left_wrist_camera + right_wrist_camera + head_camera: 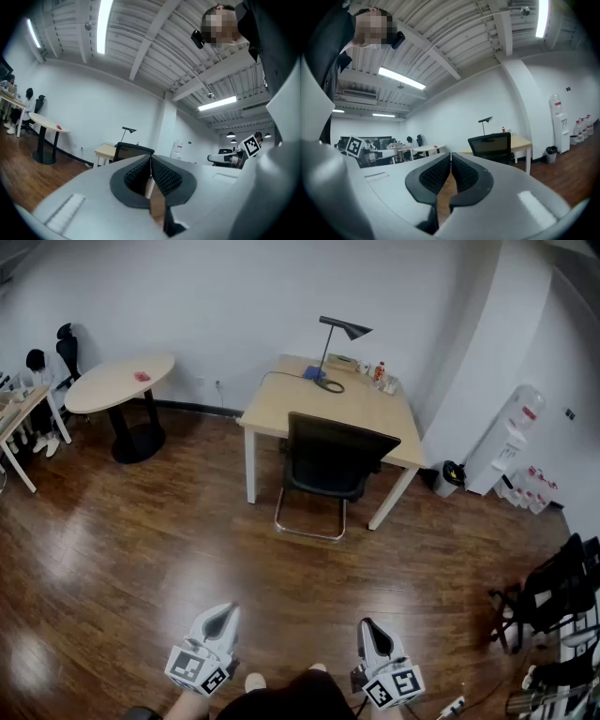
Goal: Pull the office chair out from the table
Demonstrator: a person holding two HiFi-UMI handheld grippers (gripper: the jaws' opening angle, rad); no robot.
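The chair [333, 460] sits tucked under the surface [281, 401], well apart from the left tool [221, 620] and right tool [371, 632], both pressed together, empty. Reaching it unopened, they would likely glance off instead of gripping.

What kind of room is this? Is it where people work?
Probably an office: a black office chair stands at a wooden table with a desk lamp, and a water dispenser stands by the wall.
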